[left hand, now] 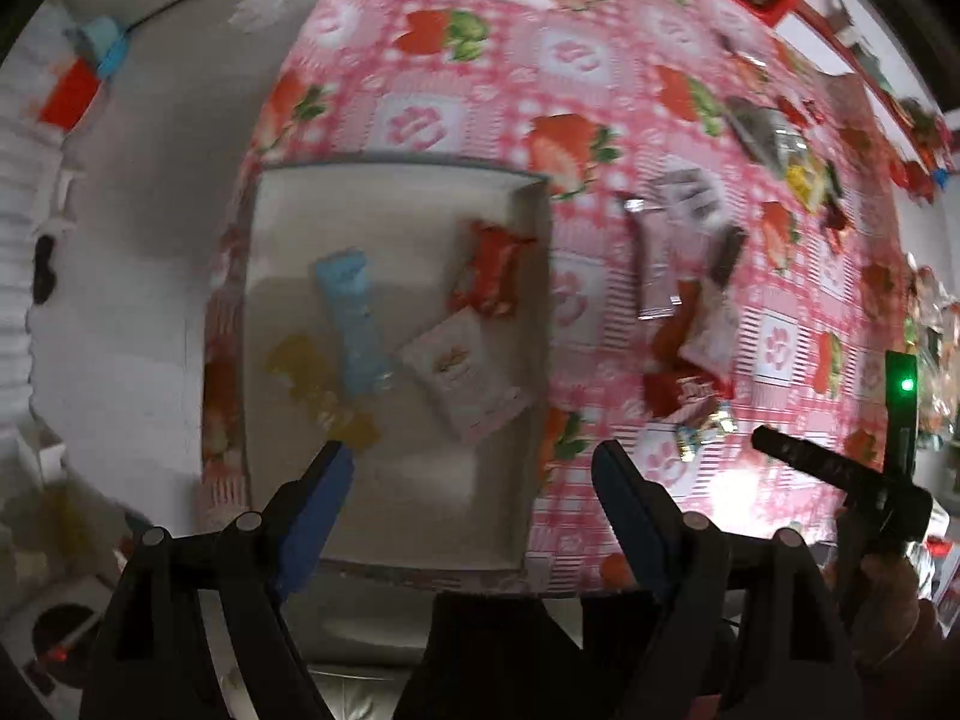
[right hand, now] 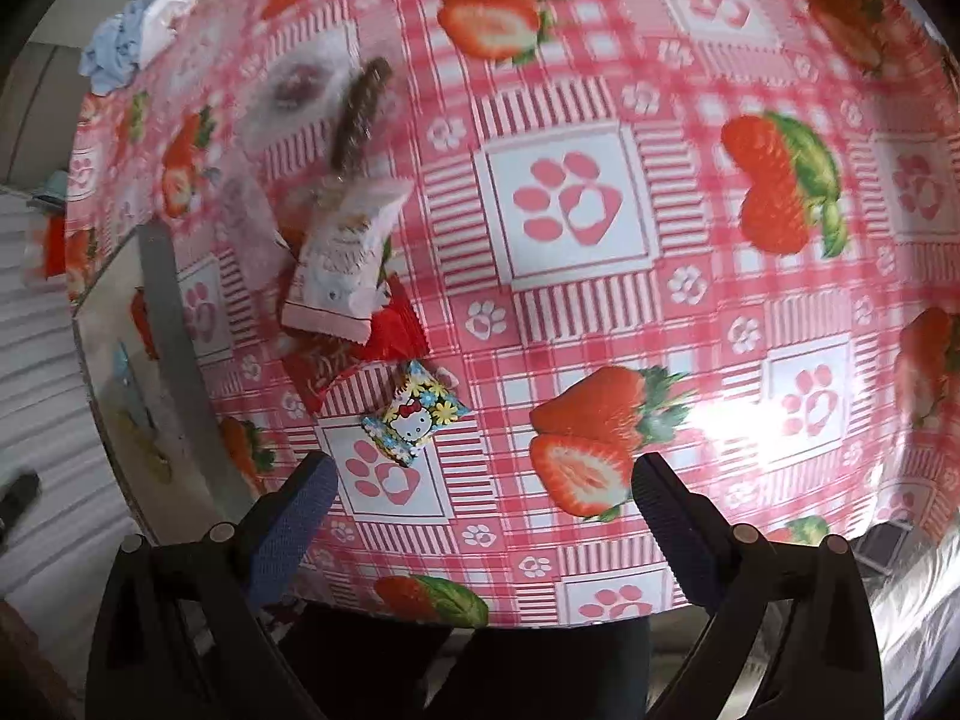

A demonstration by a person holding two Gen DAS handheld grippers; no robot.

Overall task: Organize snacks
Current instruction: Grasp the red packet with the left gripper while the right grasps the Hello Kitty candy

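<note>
Left wrist view looks straight down into the white tray [left hand: 396, 192], and four snacks lie loose on its floor: a light blue bar [left hand: 354, 324], a yellow wrapper [left hand: 318, 384] partly under it, a pale pink packet [left hand: 465, 378] and a red packet [left hand: 489, 276] up by the far right wall. Over them hangs the left gripper [left hand: 468, 462], jaws spread wide, nothing between the blue pads; the left fingertip [left hand: 333, 468] sits just above the yellow wrapper's end in the picture, though contact cannot be told through the blur. Right of the tray, a heap of more snacks [left hand: 690, 324] waits on the strawberry tablecloth [left hand: 570, 54], silver, red and white wrappers overlapping. Over to the right wrist view: the right gripper [right hand: 480, 480] is also wide apart and empty, poised above bare cloth. Just ahead of its left finger lies a small cartoon-cat candy [right hand: 414, 414], not touched. Beyond that, a white packet [right hand: 342, 264] lies across a red one [right hand: 390, 330], with a brown stick [right hand: 360, 114] farther up. At the table's far left corner, a blue and white cloth [right hand: 138, 30] lies bunched.
</note>
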